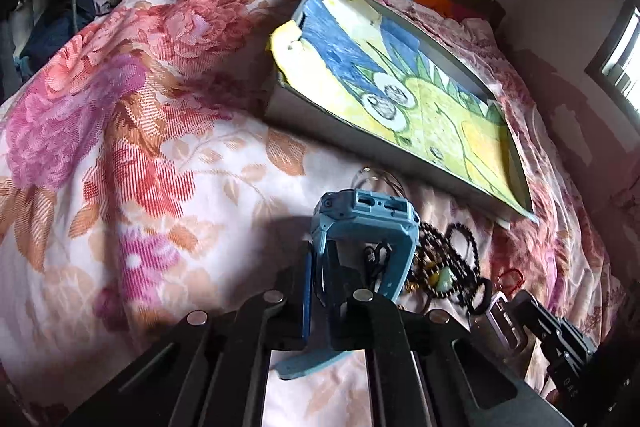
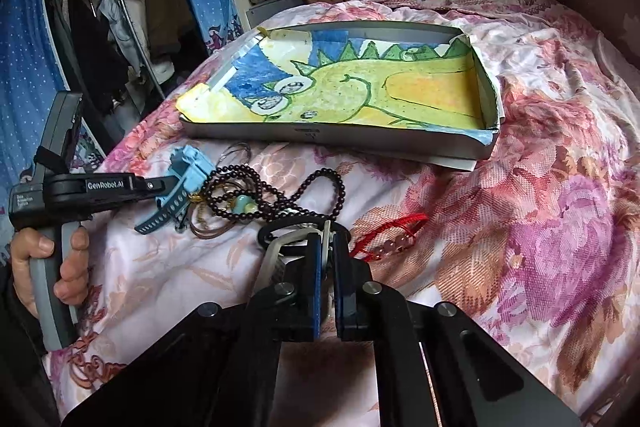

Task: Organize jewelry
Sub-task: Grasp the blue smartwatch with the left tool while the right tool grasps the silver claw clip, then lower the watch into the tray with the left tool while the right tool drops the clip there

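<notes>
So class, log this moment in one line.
left gripper: shut on blue watch | right gripper: shut on silver watch | tray: empty

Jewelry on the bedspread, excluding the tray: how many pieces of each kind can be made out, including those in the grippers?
Watches: 2, the blue watch in the left gripper and the silver watch in the right gripper.
Dark bead strands: 1 tangle; the strand count is unclear.
Red cord bracelets: 1.
Thin clear bangles: at least 2.
Total: at least 6.

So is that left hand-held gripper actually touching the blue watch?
Touching. The left wrist view shows the left hand-held gripper closed on the blue watch strap.
</notes>
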`<move>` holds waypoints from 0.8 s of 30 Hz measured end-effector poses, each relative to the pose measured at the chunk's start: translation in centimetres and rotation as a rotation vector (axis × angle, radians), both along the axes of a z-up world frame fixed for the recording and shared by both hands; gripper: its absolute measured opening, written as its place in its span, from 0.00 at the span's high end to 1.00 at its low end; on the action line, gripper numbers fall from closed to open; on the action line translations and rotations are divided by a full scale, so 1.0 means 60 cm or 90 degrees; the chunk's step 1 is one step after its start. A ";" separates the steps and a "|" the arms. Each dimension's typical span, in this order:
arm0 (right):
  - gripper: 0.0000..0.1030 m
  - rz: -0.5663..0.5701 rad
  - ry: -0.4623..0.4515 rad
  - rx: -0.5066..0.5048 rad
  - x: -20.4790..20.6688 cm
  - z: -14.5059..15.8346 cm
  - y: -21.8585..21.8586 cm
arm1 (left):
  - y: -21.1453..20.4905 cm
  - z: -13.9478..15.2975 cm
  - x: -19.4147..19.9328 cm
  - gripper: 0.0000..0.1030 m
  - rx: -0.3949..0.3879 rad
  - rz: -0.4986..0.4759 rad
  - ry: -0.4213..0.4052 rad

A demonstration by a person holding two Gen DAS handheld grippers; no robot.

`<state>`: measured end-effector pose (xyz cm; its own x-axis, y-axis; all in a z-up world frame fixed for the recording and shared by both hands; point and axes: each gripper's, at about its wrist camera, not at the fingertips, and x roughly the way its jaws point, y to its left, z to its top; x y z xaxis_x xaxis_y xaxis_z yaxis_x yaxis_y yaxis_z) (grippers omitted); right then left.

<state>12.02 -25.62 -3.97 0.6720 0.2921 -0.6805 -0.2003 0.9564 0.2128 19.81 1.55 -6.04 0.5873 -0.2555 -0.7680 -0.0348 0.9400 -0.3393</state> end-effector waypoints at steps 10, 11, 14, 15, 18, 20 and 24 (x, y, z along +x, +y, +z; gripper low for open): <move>0.95 0.028 0.022 0.067 -0.031 0.015 -0.012 | -0.013 0.049 -0.060 0.96 0.007 -0.034 -0.036; 0.95 0.031 0.024 0.080 -0.033 0.017 -0.014 | -0.014 0.054 -0.063 0.96 0.000 -0.040 -0.040; 0.95 0.039 0.014 0.100 -0.038 0.024 -0.017 | -0.017 0.064 -0.067 0.96 -0.007 -0.054 -0.059; 0.95 0.042 0.008 0.105 -0.041 0.027 -0.016 | -0.018 0.067 -0.069 0.96 -0.011 -0.057 -0.066; 0.95 0.045 -0.018 0.120 -0.043 0.038 -0.019 | -0.020 0.073 -0.070 0.96 -0.031 -0.064 -0.083; 0.95 0.039 -0.049 0.122 -0.042 0.050 -0.021 | -0.024 0.080 -0.066 0.96 -0.039 -0.066 -0.098; 0.95 0.015 -0.098 0.125 -0.013 0.072 -0.029 | -0.033 0.105 -0.037 0.96 -0.041 -0.054 -0.141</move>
